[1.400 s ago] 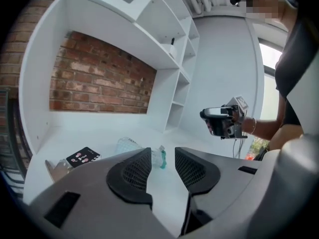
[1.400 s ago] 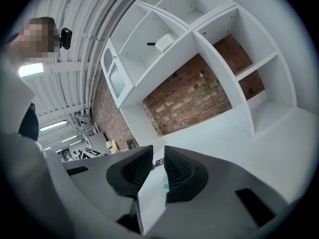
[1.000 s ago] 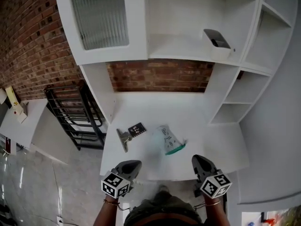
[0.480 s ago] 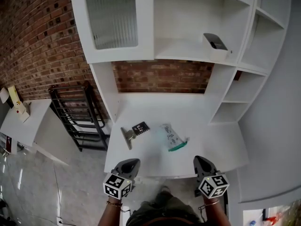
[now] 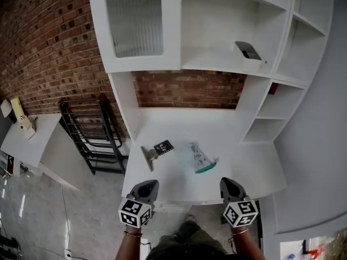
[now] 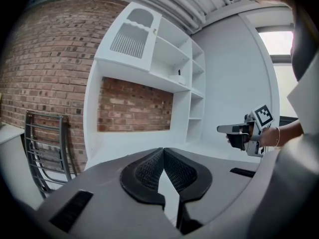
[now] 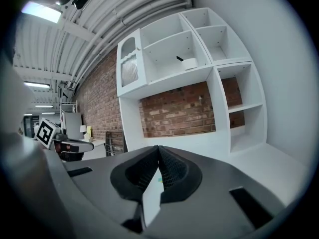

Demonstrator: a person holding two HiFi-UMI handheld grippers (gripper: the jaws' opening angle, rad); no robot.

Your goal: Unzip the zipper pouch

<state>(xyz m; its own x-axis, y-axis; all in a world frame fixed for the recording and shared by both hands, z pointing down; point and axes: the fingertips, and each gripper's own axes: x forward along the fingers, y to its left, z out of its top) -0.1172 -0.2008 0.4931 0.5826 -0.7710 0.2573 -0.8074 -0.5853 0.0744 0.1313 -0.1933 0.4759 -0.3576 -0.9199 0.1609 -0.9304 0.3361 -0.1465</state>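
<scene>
A clear zipper pouch (image 5: 198, 157) with a green zip edge lies on the white desk (image 5: 173, 129), right of centre. My left gripper (image 5: 146, 187) hovers at the desk's front edge on the left, shut and empty. My right gripper (image 5: 226, 186) hangs at the front edge on the right, below the pouch, also shut with nothing in it. In the left gripper view the jaws (image 6: 163, 152) meet at their tips, and the right gripper (image 6: 246, 132) shows off to the side. The right gripper view shows its own jaws (image 7: 158, 151) closed too.
A metal clip (image 5: 146, 157) and a small black card (image 5: 162, 147) lie left of the pouch. White shelving rises behind the desk, with a dark object (image 5: 249, 50) on an upper shelf. A black metal rack (image 5: 89, 134) stands left of the desk by the brick wall.
The head view has shifted, so the desk and shelving sit further right and lower in frame. Both grippers stay near the front edge. The pouch has not moved on the desk.
</scene>
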